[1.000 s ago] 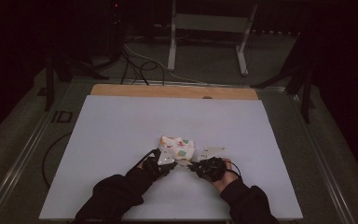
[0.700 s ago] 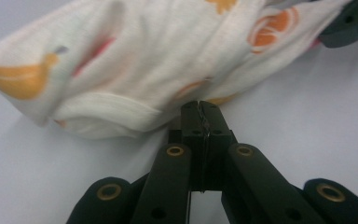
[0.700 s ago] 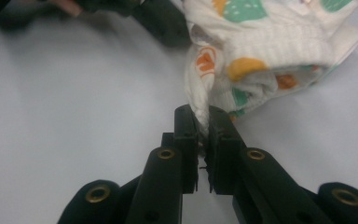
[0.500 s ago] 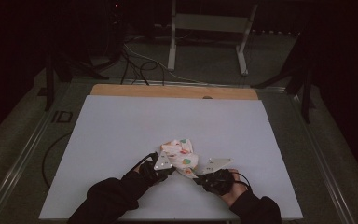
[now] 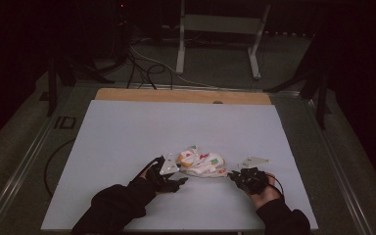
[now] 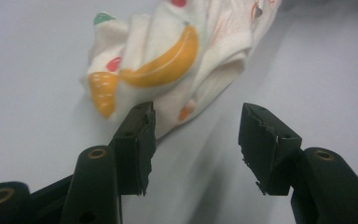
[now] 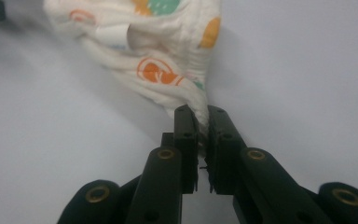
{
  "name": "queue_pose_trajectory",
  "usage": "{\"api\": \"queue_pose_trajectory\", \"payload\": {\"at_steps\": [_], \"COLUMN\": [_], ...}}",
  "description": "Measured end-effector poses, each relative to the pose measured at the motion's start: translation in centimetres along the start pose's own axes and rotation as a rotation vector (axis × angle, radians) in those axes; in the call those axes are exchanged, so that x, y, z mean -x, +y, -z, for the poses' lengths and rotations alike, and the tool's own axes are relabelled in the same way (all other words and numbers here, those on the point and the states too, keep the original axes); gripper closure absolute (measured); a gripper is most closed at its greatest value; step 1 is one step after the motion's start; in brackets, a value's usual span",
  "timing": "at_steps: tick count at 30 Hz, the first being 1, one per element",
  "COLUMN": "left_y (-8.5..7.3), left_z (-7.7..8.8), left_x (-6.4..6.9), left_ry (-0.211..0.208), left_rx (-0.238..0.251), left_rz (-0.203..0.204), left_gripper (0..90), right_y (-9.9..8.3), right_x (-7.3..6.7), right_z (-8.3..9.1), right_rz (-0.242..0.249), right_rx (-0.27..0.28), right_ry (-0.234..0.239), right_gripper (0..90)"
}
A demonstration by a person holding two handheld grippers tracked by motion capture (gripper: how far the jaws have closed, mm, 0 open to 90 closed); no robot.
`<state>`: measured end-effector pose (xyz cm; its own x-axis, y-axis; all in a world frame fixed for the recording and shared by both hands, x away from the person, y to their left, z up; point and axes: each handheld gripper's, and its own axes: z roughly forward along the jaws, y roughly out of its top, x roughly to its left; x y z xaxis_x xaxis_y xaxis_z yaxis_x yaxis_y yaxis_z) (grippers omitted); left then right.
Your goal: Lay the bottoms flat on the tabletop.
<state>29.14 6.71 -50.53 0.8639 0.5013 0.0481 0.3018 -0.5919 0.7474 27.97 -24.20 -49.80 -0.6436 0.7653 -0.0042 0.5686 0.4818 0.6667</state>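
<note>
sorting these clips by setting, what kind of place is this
Probably a lab or studio recording bench, not a home: a bare white table in a dark room, loose cables on the floor behind it, and a metal stand. A printed cloth lies on it.

No readable text, labels, brands or numbers showing anywhere; the crumpled white cloth (image 5: 201, 164) is carrying only printed fruit shapes in orange, red and green.

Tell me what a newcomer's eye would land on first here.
The crumpled white cloth with bright fruit prints stands out, lying near the front of the pale table. The right gripper has its fingers shut on one end of it. The left gripper, whose fingers have just been opening, holds nothing, the cloth just beyond it.
</note>
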Motion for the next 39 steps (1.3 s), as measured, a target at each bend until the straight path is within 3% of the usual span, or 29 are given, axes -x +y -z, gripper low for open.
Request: {"api": "queue_pose_trajectory", "payload": {"at_steps": [3, 9, 12, 16, 17, 20, 21, 23, 24, 27, 32, 36, 39], "left_y": [0.3, 0.8, 1.1, 1.7, 1.9, 2.2, 2.5, 2.7, 2.7, 2.7, 2.6, 2.5, 2.6], "left_z": [-0.2, -0.3, -0.4, -0.4, -0.4, -0.4, -0.7, -1.2, -1.2, -2.2, -2.7, -2.7, -2.4], "left_x": [-0.3, -0.9, -1.2, -0.8, -0.5, 0.1, 0.8, 1.1, 1.1, 1.1, 0.6, 0.4, 0.3], "left_ry": [0.013, 0.039, 0.031, 0.004, -0.004, -0.025, -0.036, -0.038, -0.038, -0.024, -0.016, -0.012, -0.034], "left_rx": [0.008, 0.019, 0.027, 0.037, 0.039, 0.050, 0.047, 0.033, 0.033, 0.002, -0.011, -0.001, 0.009], "left_rz": [-0.002, 0.009, 0.003, -0.017, -0.027, -0.044, -0.071, -0.081, -0.081, -0.089, -0.092, -0.074, -0.048], "left_gripper": [46.1, 43.9, 42.2, 40.7, 40.7, 39.8, 39.8, 40.2, 40.8, 43.0, 48.0, 70.3, 79.6], "right_y": [0.0, 0.3, 0.4, 0.6, 0.7, 0.9, 0.9, 0.6, 0.6, 0.2, 0.7, 0.8, 0.8], "right_x": [0.7, 1.8, 2.9, 2.9, 2.6, 2.0, 0.8, -0.2, -0.2, -2.5, -3.4, -3.4, -3.1], "right_z": [-0.3, -0.7, -0.8, -0.3, 0.0, 1.0, 2.2, 2.2, 2.2, 0.6, -1.0, -2.2, -2.8], "right_rz": [-0.024, -0.061, -0.102, -0.158, -0.154, -0.173, -0.193, -0.218, -0.218, -0.205, -0.171, -0.163, -0.176], "right_rx": [0.014, 0.026, 0.038, 0.083, 0.101, 0.116, 0.148, 0.149, 0.149, 0.090, 0.067, 0.056, 0.044], "right_ry": [-0.002, -0.075, -0.136, -0.141, -0.138, -0.124, -0.090, -0.031, -0.031, 0.051, 0.045, 0.043, 0.047], "right_gripper": [83.7, 83.5, 81.5, 58.3, 53.1, 51.2, 51.1, 50.8, 50.8, 46.5, 45.3, 47.0, 49.4]}}
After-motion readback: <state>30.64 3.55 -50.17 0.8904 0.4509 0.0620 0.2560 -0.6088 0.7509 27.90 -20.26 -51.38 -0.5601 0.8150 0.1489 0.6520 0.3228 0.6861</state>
